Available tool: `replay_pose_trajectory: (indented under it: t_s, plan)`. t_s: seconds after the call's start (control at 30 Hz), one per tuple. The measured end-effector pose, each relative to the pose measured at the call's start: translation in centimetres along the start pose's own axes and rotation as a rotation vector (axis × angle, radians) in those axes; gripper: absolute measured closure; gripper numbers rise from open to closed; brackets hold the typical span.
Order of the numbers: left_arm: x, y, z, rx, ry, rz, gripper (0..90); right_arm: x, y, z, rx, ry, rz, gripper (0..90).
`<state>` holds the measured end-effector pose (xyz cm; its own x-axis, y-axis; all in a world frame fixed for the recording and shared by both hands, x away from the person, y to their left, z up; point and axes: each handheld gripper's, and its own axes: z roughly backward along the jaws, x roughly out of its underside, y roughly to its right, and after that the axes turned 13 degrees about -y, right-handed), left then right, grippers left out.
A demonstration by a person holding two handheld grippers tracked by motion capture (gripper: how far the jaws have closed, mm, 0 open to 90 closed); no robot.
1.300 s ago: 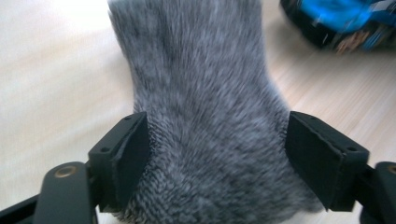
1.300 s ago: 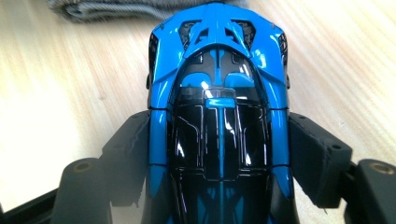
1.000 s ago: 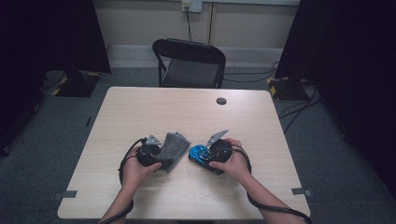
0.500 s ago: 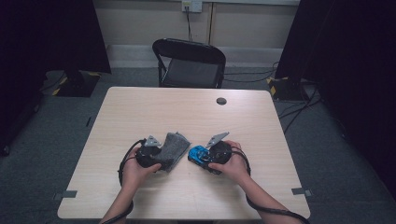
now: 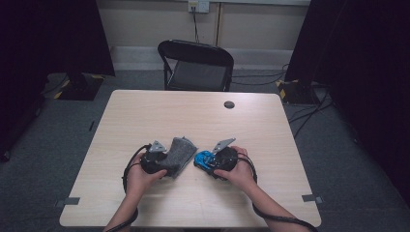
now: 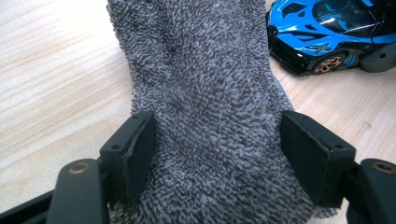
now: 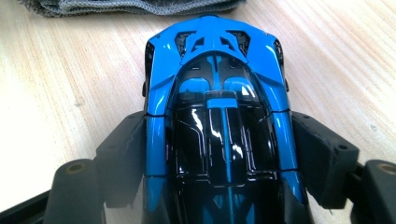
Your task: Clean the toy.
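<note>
A light wooden desk (image 5: 159, 116) carries a folded grey terry cloth (image 5: 180, 154) left of centre near the person's edge, with a blue and black toy sports car (image 5: 205, 159) just to its right, the two close but apart. The left gripper (image 5: 162, 162) lies at the near end of the cloth with the cloth between its jaws, and the right gripper (image 5: 217, 162) lies at the right of the car with the car between its jaws. A small round black disc (image 5: 229, 104) sits well apart near the desk's far edge, and behind that edge stands a black folding chair (image 5: 197, 65) on the floor.
</note>
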<state>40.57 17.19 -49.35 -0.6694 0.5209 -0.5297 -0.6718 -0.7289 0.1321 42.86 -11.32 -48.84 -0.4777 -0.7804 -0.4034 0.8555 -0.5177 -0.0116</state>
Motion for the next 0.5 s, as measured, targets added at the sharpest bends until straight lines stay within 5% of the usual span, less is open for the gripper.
replay_pose_trajectory:
  t_s: [0.33, 0.5]
  plan:
    - [-0.6, 0.4, 0.1, 0.011, 0.025, -0.021, 66.5, -0.1, 0.0, 0.5, -0.022, -0.017, -0.012, 26.1]
    - [-1.1, 0.3, 0.6, -0.006, 0.061, 0.006, 69.6, -0.1, 0.1, 1.7, -0.031, 0.006, -0.007, 28.0]
